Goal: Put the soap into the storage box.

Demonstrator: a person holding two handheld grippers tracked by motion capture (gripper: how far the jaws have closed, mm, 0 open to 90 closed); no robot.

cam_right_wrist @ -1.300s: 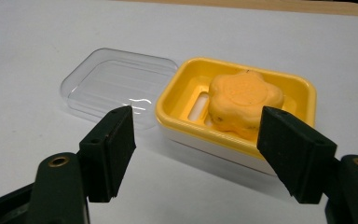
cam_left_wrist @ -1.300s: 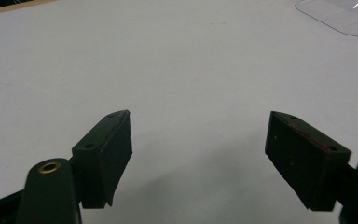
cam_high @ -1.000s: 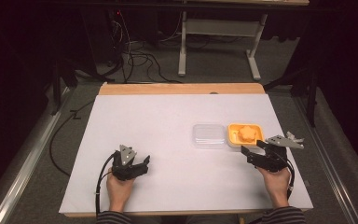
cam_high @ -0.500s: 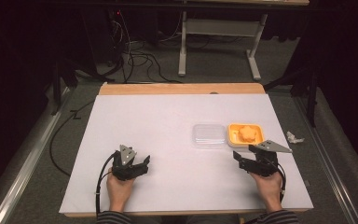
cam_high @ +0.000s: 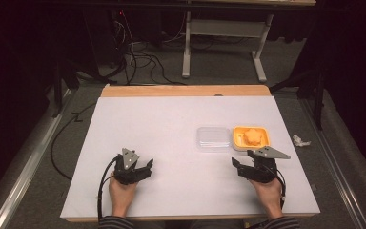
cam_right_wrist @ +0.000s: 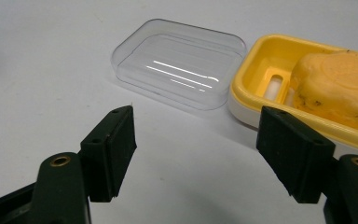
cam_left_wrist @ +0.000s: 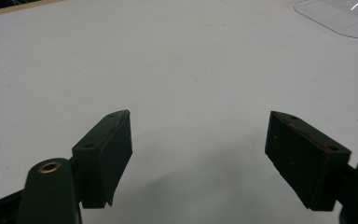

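White table covering (cam_high: pixel 171 143) fills the middle of the high view, with a wooden table edge (cam_high: pixel 186 90) along its far side and dark floor, cables and a grey table frame behind

Items in hand: a yellow soap dish (cam_high: pixel 251 138) sits right of centre in the high view, holding an orange-yellow bar of soap (cam_high: pixel 253 136). Its clear plastic lid (cam_high: pixel 214 138) lies flat on the covering just beside the dish, on the dish's left, apparently touching or very nearly so. In the right gripper view the lid (cam_right_wrist: pixel 179 63) is at upper centre and the dish (cam_right_wrist: pixel 307 88) at upper right, soap (cam_right_wrist: pixel 338 88) inside it

Tongs: the right gripper (cam_high: pixel 240 165) is near the dish, at the lower right of the high view, jaws apart with nothing between them; its view shows both pads (cam_right_wrist: pixel 116 149) over bare covering. The left gripper (cam_high: pixel 145 167), at lower left, is well apart from the dish, jaws wide and empty

Progress, as judged: the dish stands uncovered with soap in place and the lid is off and not gripped. Whether the lid is about to be fitted or has been set aside cannot be settled from this position; fitting would remain wholly to do

Markings: no brand, label or writing is legible on dish, lid or soap. A crumpled white scrap (cam_high: pixel 300 140) lies off the table at right
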